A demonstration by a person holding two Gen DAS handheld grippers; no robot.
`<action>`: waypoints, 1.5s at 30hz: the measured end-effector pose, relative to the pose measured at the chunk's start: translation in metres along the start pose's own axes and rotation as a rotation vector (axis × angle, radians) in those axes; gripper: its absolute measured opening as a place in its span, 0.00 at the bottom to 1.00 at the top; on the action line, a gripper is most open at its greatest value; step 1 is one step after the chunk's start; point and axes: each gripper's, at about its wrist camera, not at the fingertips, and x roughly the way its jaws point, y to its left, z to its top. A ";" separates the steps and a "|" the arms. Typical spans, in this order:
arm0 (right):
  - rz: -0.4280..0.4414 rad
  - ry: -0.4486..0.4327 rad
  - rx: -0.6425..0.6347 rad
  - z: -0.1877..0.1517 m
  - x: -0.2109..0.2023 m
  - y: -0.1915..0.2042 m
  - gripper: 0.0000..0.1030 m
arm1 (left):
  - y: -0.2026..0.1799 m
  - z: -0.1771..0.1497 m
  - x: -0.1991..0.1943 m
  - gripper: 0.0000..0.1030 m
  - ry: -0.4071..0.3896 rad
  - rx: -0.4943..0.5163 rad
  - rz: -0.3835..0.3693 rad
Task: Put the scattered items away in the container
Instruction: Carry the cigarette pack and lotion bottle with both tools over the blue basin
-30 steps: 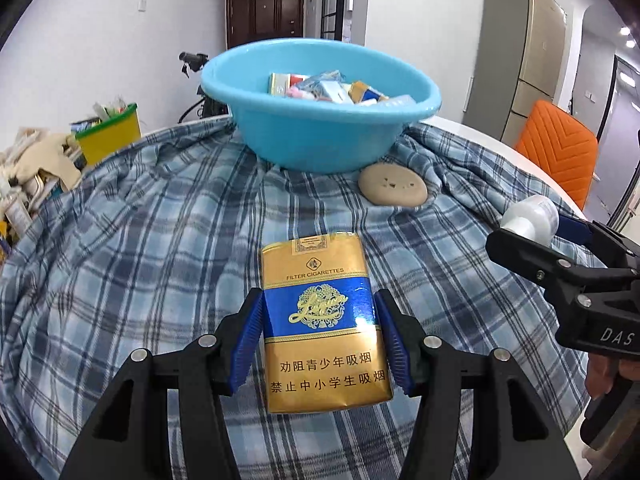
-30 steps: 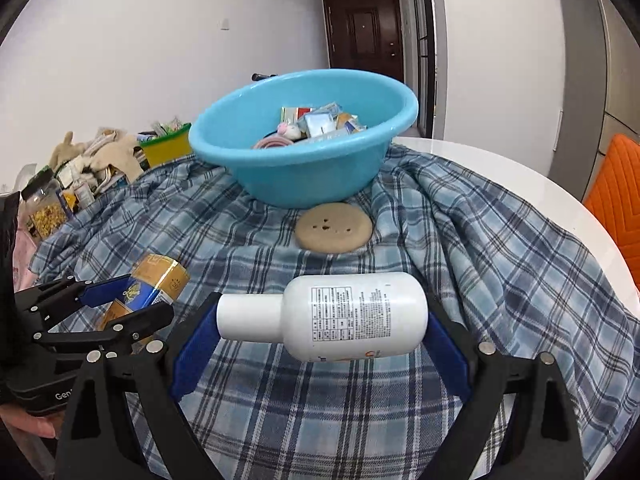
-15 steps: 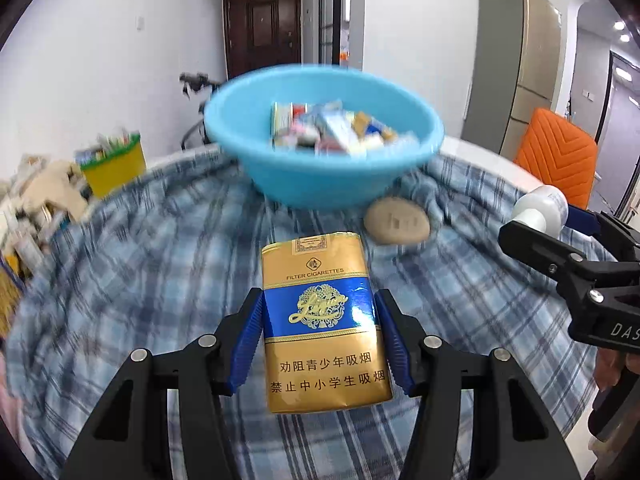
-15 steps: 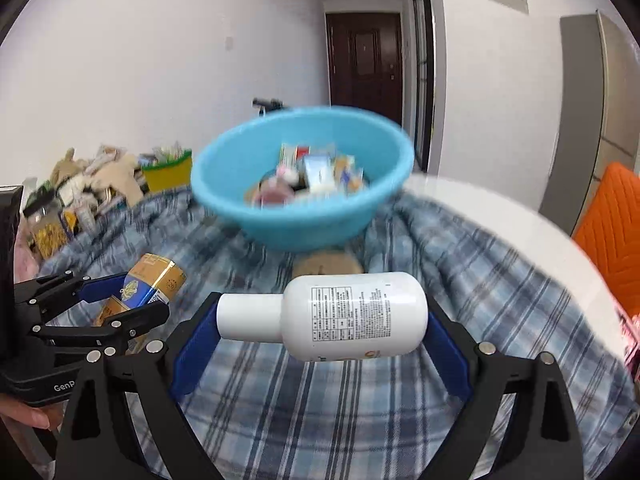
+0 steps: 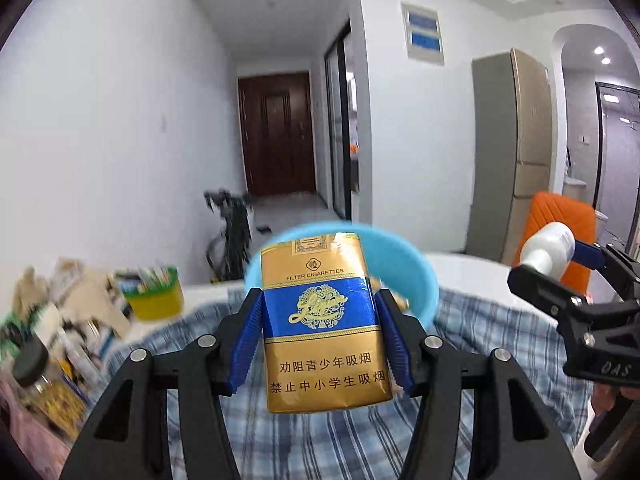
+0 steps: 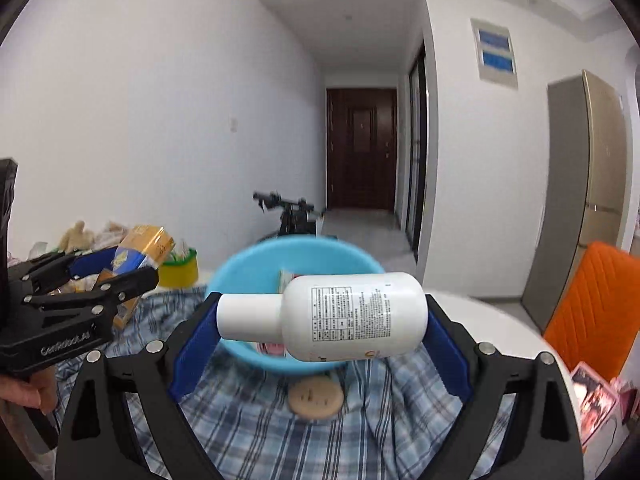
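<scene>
Both grippers have risen off the bench: left gripper [image 5: 320,340] clamps the cigarette pack [image 5: 324,328], right gripper [image 6: 320,320] the white bottle [image 6: 340,316], both ready for the blue basin [image 6: 244,280].

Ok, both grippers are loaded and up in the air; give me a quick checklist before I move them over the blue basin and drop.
1. Left gripper clamped on cigarette pack: ok.
2. Right gripper clamped end to end on white bottle: ok.
3. Blue basin ahead, open top: ok.
4. Room left in basin: cannot tell, held items hide it.
5. Grippers apart from each other: ok.
6. Everything cleared: not ok, tan round disc lies on plaid cloth.
</scene>
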 end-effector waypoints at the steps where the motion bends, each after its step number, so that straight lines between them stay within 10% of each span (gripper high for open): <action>1: -0.002 -0.021 -0.014 0.006 -0.005 0.003 0.90 | 0.002 0.005 -0.004 0.57 -0.015 -0.001 0.000; 22: 0.014 -0.121 0.004 0.012 -0.046 0.007 0.90 | -0.004 0.009 -0.052 0.57 -0.090 0.035 -0.030; 45: -0.002 -0.025 -0.044 0.088 0.114 -0.013 0.90 | 0.032 0.086 0.132 0.57 -0.004 -0.062 -0.095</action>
